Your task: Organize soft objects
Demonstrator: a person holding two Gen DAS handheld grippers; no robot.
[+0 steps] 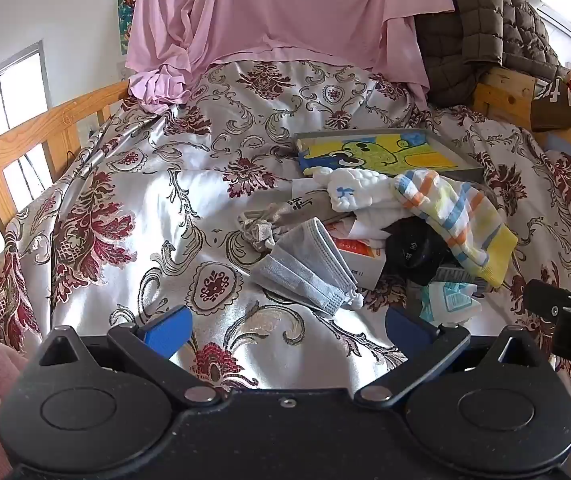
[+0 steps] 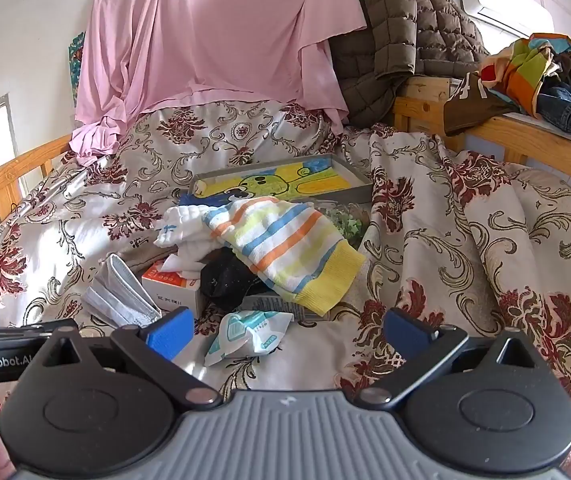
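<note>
Both the left gripper and the right gripper hang with blue fingers spread wide, holding and touching nothing, above a floral bedspread. Just ahead sits a heap of soft things: a striped sock draped on top, long axis slanting from upper left to its yellow cuff at lower right. A grey face mask lies at the heap's left edge, apparently folded.
</note>
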